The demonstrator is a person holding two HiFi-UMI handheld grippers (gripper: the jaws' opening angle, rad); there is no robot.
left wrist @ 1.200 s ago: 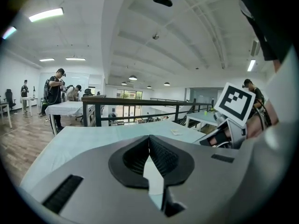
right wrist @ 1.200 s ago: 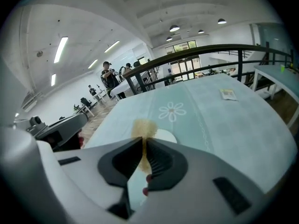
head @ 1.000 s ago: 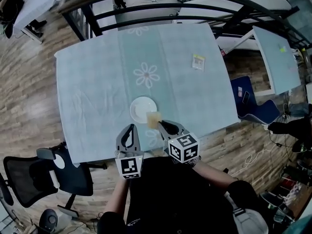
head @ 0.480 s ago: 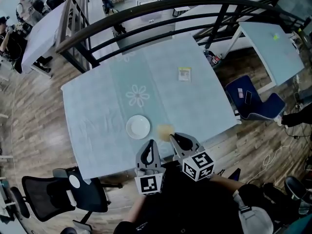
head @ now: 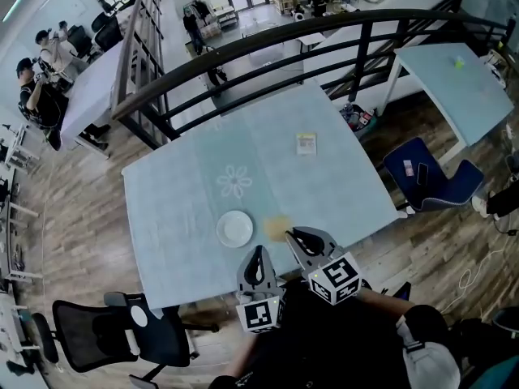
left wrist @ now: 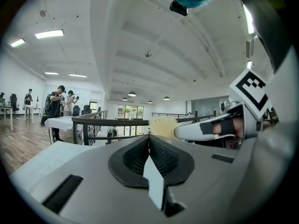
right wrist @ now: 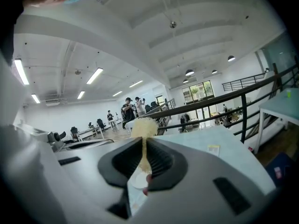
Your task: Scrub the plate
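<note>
**Condition.** The plate (head: 234,228) lies flat on the table (head: 178,193), on the cloth, toward the near edge. Nothing holds it. The right tongs (head: 290,235) are clamped on a yellow sponge (head: 276,226). In the right gripper view the sponge (right wrist: 143,127) is pinched thin between the jaws, and its free end bulges out past the tips. From the head view the sponge sits just right of the plate and apart from it. I cannot tell whether it rests on the cloth or hangs above it. The left tongs (head: 258,255) are drawn back at the table's near edge, short of the plate. In their own view the left tongs (left wrist: 148,137) are pressed together with nothing between them. A small card (head: 306,143) lies well away, toward the far side.

**Risks, as judged.**
1. Plate travel. Scrubbing is not yet under way and the plate is unrestrained. Sideways strokes from the sponge would likely push it across the cloth, possibly toward the near edge and off it.
2. Cloth drag. Pressure through the plate could bunch or pull the cloth and carry the plate with it.
3. Sponge grip. The hold is on a narrow squeezed strip. A hard stroke could fold the free end under or work the sponge out of the jaws.
4. Hard contact. If the sponge folds, the jaw tips may strike the plate and tip its rim.

**Recommendation.** Steady the plate's rim with the left tongs before any stroke.
</note>
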